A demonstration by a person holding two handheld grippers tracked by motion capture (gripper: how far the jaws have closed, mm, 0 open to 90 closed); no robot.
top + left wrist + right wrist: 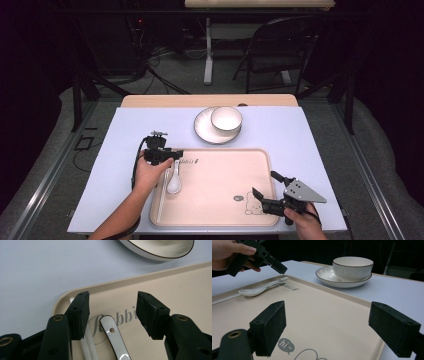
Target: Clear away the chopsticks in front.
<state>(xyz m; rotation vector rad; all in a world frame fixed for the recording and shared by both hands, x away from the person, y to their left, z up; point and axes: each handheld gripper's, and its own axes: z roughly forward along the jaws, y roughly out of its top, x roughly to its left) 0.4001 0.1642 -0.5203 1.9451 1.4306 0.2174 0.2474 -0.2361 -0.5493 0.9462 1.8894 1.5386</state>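
Observation:
A white spoon lies on the left part of a beige tray, its handle pointing to the far edge. White chopsticks lie beside it along the tray's left rim. My left gripper hovers open above the spoon's handle end, and the pads touch nothing. My right gripper stands open over the tray's near right corner with nothing between its jaws.
A white bowl sits on a white plate just beyond the tray's far edge. The pale table top spreads around the tray. A folding chair stands behind the table.

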